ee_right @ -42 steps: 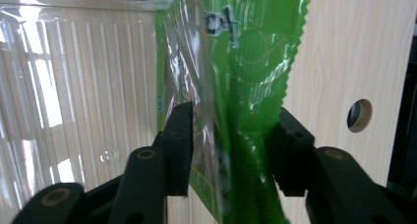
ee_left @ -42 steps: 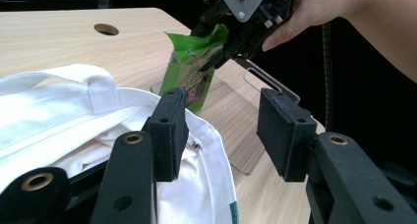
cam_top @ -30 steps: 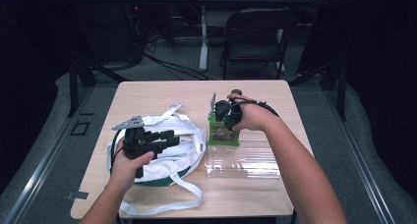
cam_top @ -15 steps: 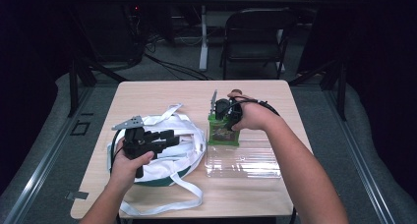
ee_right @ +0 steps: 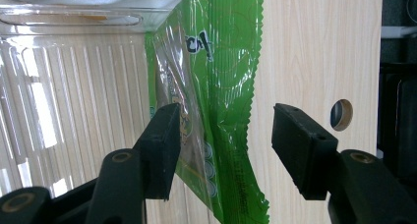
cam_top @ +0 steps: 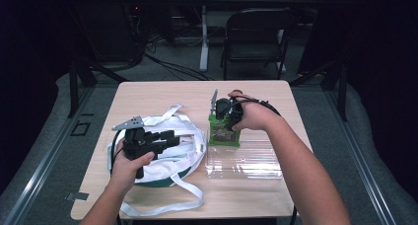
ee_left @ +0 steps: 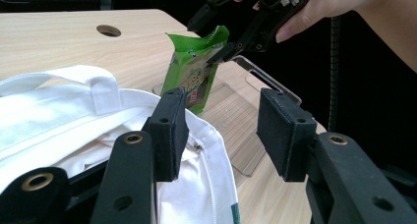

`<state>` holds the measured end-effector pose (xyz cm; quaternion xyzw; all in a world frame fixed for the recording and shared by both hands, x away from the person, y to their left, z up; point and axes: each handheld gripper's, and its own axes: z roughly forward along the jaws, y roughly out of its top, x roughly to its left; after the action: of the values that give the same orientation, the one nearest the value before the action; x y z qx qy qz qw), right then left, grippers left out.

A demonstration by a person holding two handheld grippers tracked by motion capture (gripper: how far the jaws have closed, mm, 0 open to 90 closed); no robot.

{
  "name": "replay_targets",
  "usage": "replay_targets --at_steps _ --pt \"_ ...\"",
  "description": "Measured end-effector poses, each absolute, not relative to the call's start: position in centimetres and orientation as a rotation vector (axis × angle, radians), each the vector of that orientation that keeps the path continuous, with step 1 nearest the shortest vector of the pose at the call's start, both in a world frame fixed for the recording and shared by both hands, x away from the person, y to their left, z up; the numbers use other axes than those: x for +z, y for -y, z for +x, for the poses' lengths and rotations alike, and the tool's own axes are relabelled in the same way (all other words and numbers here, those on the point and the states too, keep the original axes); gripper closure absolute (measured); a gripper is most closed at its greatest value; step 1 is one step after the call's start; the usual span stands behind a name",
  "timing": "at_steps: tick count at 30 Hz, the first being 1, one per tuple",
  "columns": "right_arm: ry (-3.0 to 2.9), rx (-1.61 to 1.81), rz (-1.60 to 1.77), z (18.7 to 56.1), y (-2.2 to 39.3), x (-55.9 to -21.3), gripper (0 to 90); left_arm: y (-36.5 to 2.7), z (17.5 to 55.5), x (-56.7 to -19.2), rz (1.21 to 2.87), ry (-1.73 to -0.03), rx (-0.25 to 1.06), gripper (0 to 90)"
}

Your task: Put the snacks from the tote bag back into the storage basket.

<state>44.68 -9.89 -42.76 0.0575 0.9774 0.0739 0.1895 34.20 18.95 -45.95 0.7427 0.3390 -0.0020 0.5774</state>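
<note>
A green snack packet (cam_top: 224, 131) stands upright at the far left end of a clear plastic tray (cam_top: 246, 161). My right gripper (cam_top: 223, 122) points down over the packet's top. In the right gripper view the packet (ee_right: 216, 86) lies between the jaws of the right gripper (ee_right: 223, 130), which have just been opening and stand apart from it. My left gripper (cam_top: 173, 137) rests on a white cloth bag (cam_top: 167, 156). In the left gripper view its jaws are apart around bare air at the left gripper (ee_left: 221, 121), with the bag's rim (ee_left: 206, 150) beside one pad.
The wooden table (cam_top: 162, 94) has a cable hole (ee_left: 109, 30) near its far side. The bag's long straps (cam_top: 162, 205) trail toward the front edge. A black chair (cam_top: 256, 32) stands beyond the table, with cables on the floor around it.
</note>
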Motion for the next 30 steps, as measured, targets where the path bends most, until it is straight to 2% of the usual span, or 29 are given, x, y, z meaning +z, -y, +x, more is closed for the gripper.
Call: replay_targets --at_steps 30 --pt "-2.690 0.308 0.170 42.1 10.3 -39.9 43.8 -19.0 35.1 -46.3 1.738 -0.819 -0.005 50.6"
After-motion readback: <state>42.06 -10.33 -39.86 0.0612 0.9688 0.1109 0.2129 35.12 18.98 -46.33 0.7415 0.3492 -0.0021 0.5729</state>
